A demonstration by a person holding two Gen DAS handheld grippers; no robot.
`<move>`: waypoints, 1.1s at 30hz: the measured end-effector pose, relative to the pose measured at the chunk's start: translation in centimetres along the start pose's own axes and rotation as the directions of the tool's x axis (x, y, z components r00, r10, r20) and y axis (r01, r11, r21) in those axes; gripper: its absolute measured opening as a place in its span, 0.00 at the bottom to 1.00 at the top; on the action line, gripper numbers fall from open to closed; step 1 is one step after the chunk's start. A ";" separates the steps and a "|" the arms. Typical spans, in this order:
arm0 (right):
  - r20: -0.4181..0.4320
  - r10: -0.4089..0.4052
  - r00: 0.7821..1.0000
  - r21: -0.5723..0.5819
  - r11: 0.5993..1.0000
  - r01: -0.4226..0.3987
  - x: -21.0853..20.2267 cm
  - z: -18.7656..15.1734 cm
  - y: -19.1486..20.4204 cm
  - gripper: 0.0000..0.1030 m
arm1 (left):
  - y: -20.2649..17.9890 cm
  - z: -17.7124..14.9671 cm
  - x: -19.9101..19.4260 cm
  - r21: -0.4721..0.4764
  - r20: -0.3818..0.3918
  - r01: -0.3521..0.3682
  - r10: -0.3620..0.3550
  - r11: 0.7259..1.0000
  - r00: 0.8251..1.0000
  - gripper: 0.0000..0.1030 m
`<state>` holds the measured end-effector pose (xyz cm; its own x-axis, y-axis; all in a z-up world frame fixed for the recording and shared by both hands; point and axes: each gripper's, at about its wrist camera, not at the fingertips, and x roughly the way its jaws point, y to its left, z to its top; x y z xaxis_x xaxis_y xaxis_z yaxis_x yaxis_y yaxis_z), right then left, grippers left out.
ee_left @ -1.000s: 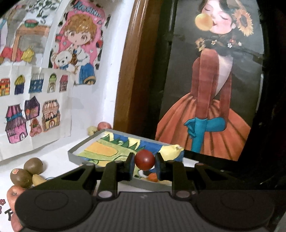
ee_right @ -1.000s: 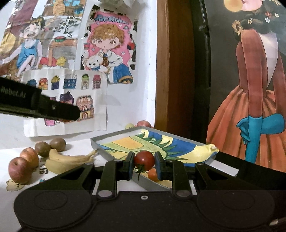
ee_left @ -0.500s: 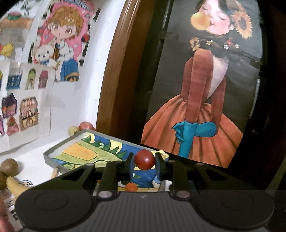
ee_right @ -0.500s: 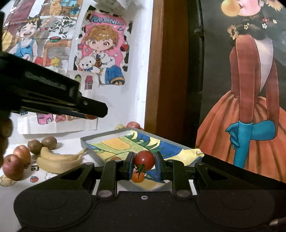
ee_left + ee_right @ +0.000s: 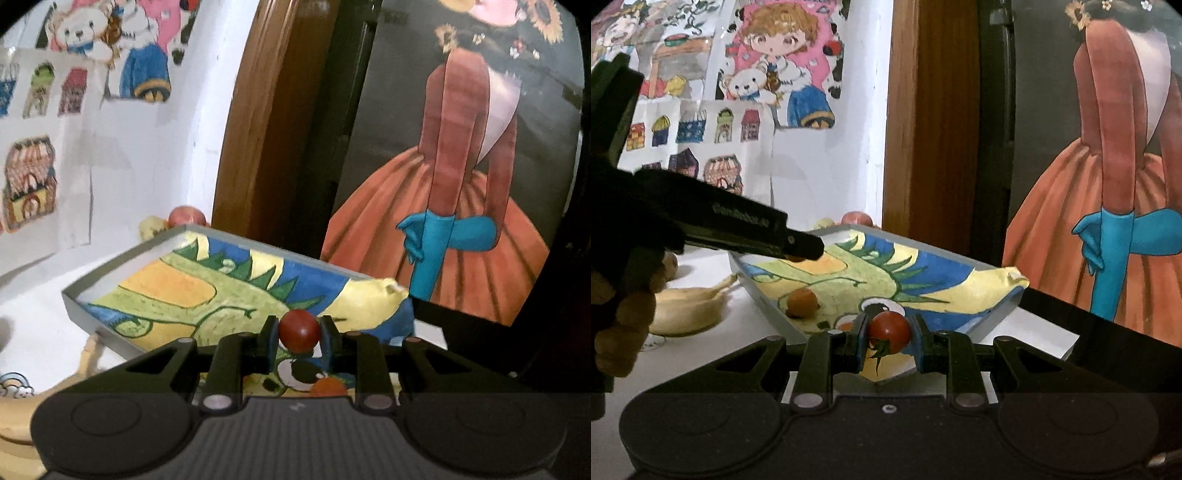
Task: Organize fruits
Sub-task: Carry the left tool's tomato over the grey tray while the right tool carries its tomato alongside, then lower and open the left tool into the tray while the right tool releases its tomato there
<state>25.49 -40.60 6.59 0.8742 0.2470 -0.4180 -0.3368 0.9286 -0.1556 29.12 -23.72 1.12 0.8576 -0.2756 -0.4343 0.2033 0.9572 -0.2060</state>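
Left gripper (image 5: 299, 331) — jaws closed on a small red tomato (image 5: 299, 329); in the right view its fingers hide most of that fruit. Right gripper (image 5: 889, 332) — jaws closed on a stemmed tomato (image 5: 891, 331). Directly ahead of both: a shallow gray tray (image 5: 764, 299) lined with a painted sheet, both fruits held above its near end. Orange tomato (image 5: 802, 302) inside, left of the right gripper; another is cut off behind the fingers. Bananas (image 5: 689, 310) outside, far left — partly hidden by a hand (image 5: 622, 317).
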 end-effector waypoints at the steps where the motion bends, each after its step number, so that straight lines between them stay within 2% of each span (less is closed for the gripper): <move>1: -0.003 0.001 1.000 -0.001 1.000 -0.001 0.2 -0.1 0.0 0.25 | 0.1 -0.2 0.4 -0.001 -0.008 0.003 -0.003 1.000 1.000 0.26; 17: -0.052 -0.005 0.999 -0.015 1.000 0.004 2.6 -0.1 0.3 0.25 | 0.6 -2.0 4.3 0.024 -0.130 -0.008 0.011 1.000 0.991 0.26; 33: -0.058 -0.005 0.998 -0.014 1.000 0.004 3.0 -0.2 0.5 0.25 | 0.2 -2.1 4.4 0.059 -0.129 -0.011 0.019 0.998 0.991 0.26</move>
<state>27.85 -39.49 5.04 0.8540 0.2258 -0.4688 -0.3380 0.9257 -0.1698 31.99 -24.92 -2.67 0.7933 -0.2665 -0.5475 0.2209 0.9638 -0.1491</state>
